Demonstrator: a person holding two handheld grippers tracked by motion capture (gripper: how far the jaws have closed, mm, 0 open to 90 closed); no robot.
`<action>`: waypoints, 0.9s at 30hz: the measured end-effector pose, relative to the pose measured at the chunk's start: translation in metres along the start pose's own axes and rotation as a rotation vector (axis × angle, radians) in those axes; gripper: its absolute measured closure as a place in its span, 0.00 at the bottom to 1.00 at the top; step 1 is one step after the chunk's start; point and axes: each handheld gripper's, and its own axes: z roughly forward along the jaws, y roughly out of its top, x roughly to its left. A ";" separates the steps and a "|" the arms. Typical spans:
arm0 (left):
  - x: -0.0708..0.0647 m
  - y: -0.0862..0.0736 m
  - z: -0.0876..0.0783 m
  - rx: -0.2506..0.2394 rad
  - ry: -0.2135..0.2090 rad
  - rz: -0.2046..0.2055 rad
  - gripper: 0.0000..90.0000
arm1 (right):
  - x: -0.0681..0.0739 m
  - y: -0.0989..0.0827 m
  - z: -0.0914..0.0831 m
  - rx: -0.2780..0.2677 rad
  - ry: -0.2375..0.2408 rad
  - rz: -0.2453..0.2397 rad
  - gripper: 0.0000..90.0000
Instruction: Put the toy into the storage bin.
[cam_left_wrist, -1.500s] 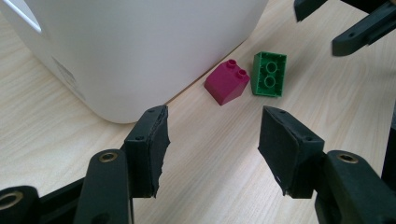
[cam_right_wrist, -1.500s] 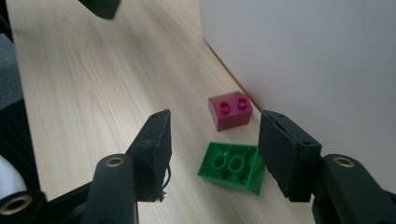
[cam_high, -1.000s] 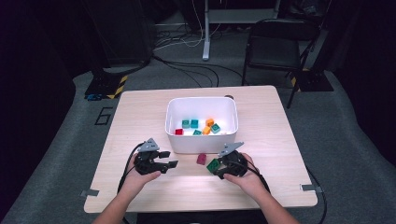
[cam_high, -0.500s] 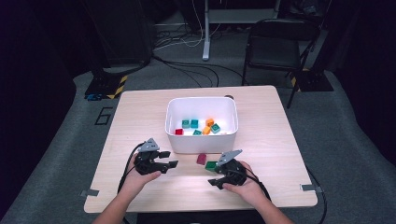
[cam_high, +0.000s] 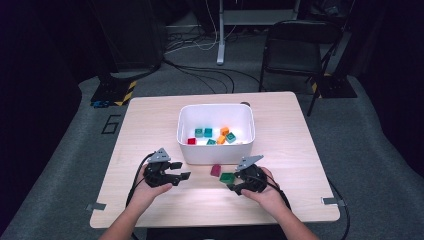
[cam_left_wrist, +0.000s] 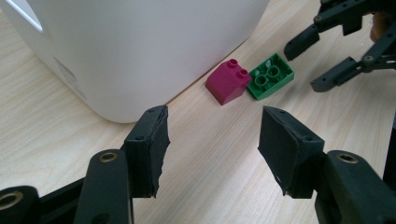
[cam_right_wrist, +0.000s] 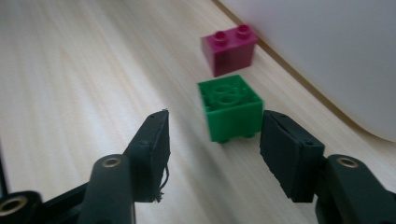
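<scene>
Currently, right gripper (cam_high: 231, 183): lower centre-right of the high view, held in the person's right hand (cam_high: 265, 192); jaws spread wide and just opened further; nothing clamped
Right gripper contact: in the right gripper view the green block (cam_right_wrist: 229, 108) lies upside down on the table (cam_right_wrist: 70, 70), just beyond the pad tips and between their lines; gaps show on both sides, so neither pad presses on it
Left gripper (cam_high: 184, 175): lower centre-left of the high view, held in the left hand (cam_high: 145, 192); jaws wide apart, bare table between the pads, nothing held or touched
Green block location: lower centre of the high view (cam_high: 226, 177), close in front of the white bin (cam_high: 216, 152); upper right of the left gripper view (cam_left_wrist: 271, 76), hollow underside up
Magenta block (cam_right_wrist: 229, 48): upper centre of the right gripper view, studs up, just beyond the green block; whether the two touch cannot be told
Magenta block, other views: (cam_high: 215, 170) near the bin's front wall; (cam_left_wrist: 228, 81) beside the green block
Bin contents: small teal, orange and red blocks (cam_high: 210, 134); exact count hard to make out
Cut off: bin wall runs out of the top edge in both gripper views; the person's forearms leave the bottom edge of the high view
Blurred: green block's edges are soft in the right gripper view
</scene>
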 end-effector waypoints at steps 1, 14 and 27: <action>0.000 0.000 0.000 0.002 0.001 0.006 0.47 | -0.002 0.000 0.001 -0.002 -0.008 0.000 0.45; 0.001 0.000 0.001 0.004 -0.002 0.002 0.47 | -0.010 0.002 0.016 0.019 -0.027 -0.007 0.51; 0.001 -0.001 0.000 0.000 -0.001 -0.002 0.47 | -0.007 0.006 0.017 0.026 -0.002 -0.031 0.64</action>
